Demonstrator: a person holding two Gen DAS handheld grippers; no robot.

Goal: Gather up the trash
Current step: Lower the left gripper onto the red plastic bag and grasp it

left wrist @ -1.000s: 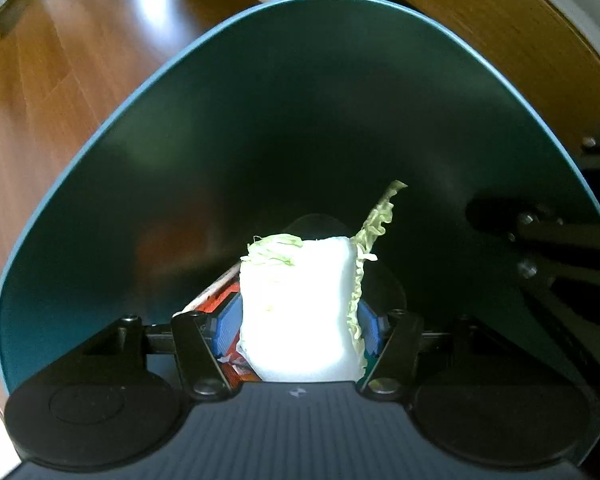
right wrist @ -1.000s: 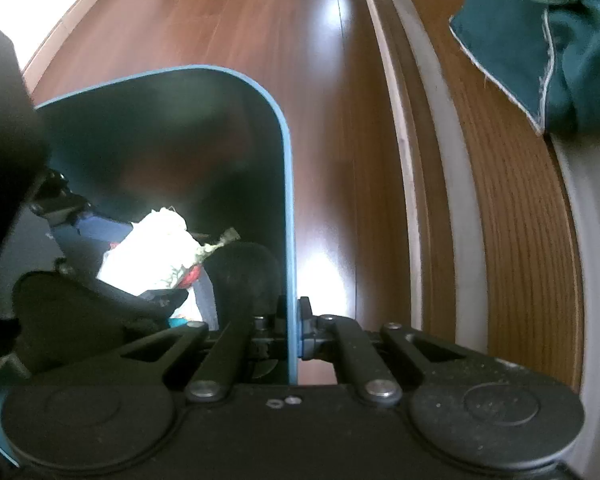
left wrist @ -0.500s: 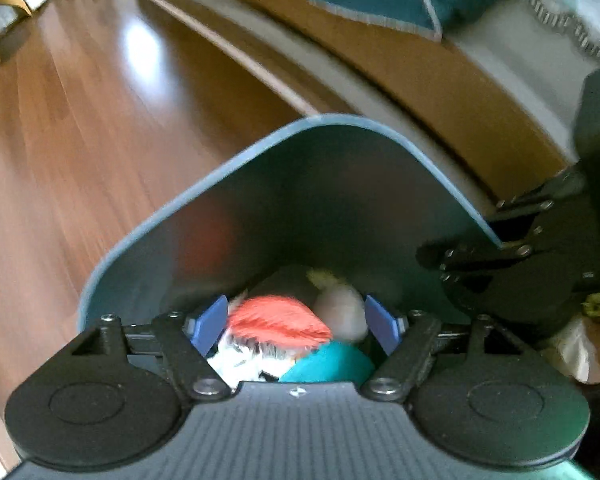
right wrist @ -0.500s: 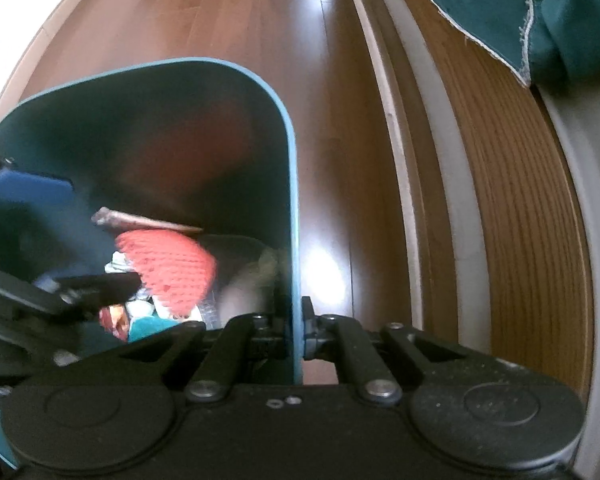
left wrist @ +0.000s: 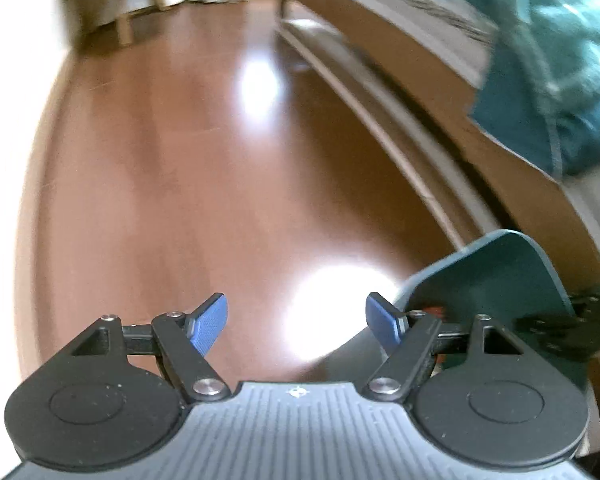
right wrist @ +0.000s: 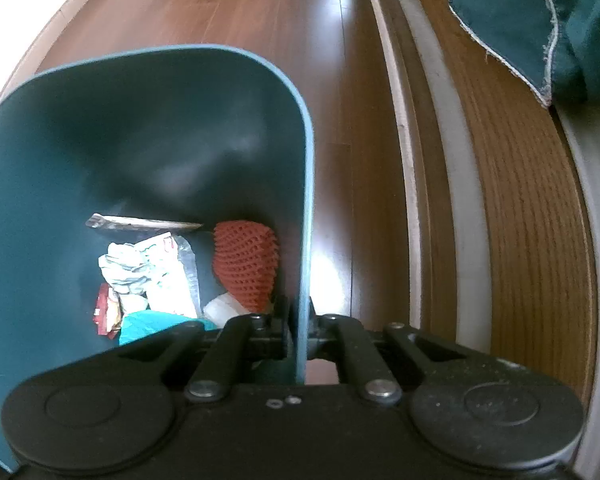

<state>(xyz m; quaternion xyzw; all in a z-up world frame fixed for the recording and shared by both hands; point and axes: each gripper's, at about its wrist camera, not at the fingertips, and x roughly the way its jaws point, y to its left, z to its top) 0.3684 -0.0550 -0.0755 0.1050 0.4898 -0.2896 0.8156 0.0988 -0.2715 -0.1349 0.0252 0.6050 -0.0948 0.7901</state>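
A teal bin (right wrist: 148,128) stands on the wooden floor. Inside lie a red foam net (right wrist: 246,266), crumpled white paper and wrappers (right wrist: 148,272), a red packet (right wrist: 105,312) and a teal piece (right wrist: 148,326). My right gripper (right wrist: 299,336) is shut on the bin's right wall at the rim. My left gripper (left wrist: 296,322) is open and empty, above the floor to the left of the bin (left wrist: 496,276). Its blue pads (left wrist: 208,326) stand wide apart. The left wrist view is blurred.
A wooden bed frame (right wrist: 516,208) with a pale base rail runs along the right of the bin. A teal blanket (right wrist: 540,28) hangs over its edge, and it also shows in the left wrist view (left wrist: 552,80). Wooden furniture legs (left wrist: 126,28) stand at the far end of the floor (left wrist: 180,168).
My left gripper held a white wad with green shreds inside the bin, let it go, and has lifted out and swung left, open. The right gripper stays clamped on the bin.
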